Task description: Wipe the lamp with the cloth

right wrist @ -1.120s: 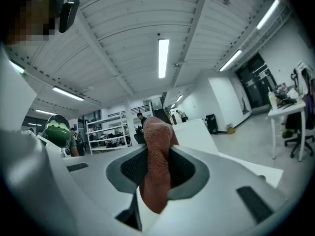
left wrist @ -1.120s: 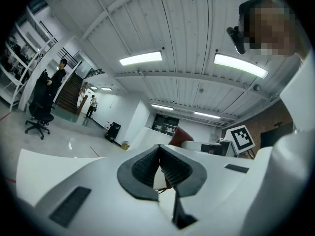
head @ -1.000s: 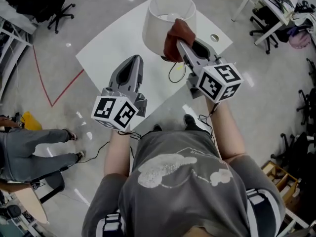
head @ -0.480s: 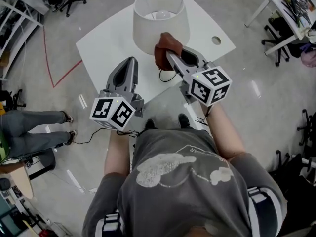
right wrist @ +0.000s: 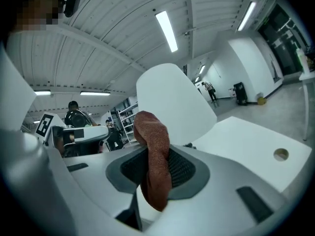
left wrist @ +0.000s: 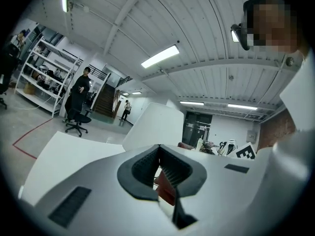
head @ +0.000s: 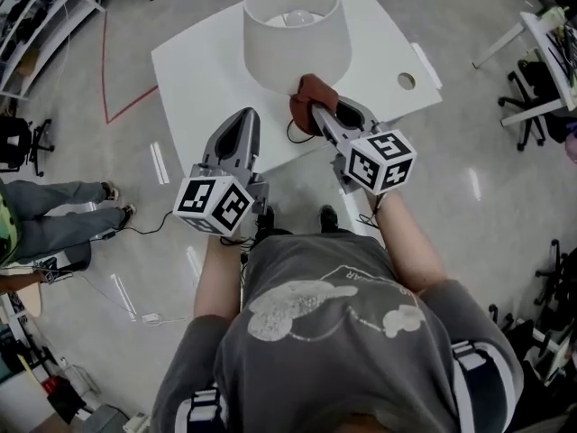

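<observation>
While the lamp stands upright on the white table in the upper middle of the head view, its shade's axis vertical and its open top facing the camera, the right gripper points up-frame at it, clenched on a reddish-brown cloth. The cloth bunches at the shade's lower near rim; whether it touches cannot be told. The left gripper points the same way just left of it, above the table's near edge. The cube on each gripper carries black-and-white square markers. The pale print on the person's grey shirt is too small to read.

In the left gripper view, the jaws meet at their tips with nothing between them. The lamp rises behind them at centre, and a strip of cloth shows through the gap lower down.

In the right gripper view, the jaws grip the cloth, which runs lengthwise along them and sticks up past the tips as a rounded fold in front of the lamp. The table spreads to the right, with a round hole near the frame's right edge.
</observation>
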The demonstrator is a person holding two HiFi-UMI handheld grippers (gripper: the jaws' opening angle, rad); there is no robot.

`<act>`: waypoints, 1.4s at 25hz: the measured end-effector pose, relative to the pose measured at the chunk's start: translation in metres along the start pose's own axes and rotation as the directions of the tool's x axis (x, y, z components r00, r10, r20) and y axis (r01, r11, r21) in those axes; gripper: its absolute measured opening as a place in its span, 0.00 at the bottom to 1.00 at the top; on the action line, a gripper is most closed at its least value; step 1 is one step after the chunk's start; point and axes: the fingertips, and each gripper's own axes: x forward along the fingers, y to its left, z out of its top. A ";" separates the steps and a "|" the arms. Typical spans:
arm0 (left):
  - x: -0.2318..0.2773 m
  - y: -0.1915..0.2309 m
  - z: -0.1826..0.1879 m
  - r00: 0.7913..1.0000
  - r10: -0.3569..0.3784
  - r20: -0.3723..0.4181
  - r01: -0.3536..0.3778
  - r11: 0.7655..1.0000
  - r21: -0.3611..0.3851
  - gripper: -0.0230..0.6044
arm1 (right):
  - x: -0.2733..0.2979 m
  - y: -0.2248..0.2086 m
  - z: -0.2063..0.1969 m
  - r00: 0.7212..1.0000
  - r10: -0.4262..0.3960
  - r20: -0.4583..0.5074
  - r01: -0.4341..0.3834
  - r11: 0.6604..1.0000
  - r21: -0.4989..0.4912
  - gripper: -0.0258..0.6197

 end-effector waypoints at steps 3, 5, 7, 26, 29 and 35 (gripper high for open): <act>-0.001 -0.004 -0.006 0.999 0.032 0.008 -0.032 0.999 -0.006 0.05 | -0.003 -0.008 -0.010 0.999 0.014 -0.032 -0.014 1.000 0.003 0.18; -0.002 -0.009 -0.007 0.999 0.046 0.022 -0.046 0.999 -0.011 0.05 | -0.008 -0.011 -0.012 0.999 0.025 -0.042 -0.026 1.000 -0.002 0.18; -0.004 -0.015 -0.006 0.998 0.049 0.036 -0.048 0.999 -0.014 0.05 | -0.014 -0.013 -0.007 0.999 0.032 -0.033 -0.032 0.999 -0.014 0.18; 0.026 -0.021 0.074 0.984 -0.118 0.131 0.115 0.993 0.028 0.05 | -0.017 0.005 0.150 0.981 -0.034 0.189 0.083 0.964 -0.254 0.18; 0.037 -0.028 0.062 0.986 -0.132 0.103 0.130 0.991 0.025 0.05 | -0.024 -0.004 0.144 0.983 -0.033 0.181 0.078 0.965 -0.249 0.18; 0.055 -0.034 0.035 0.992 -0.092 0.083 0.092 0.996 0.006 0.05 | -0.027 -0.030 0.118 0.989 0.046 0.141 -0.011 0.972 -0.236 0.18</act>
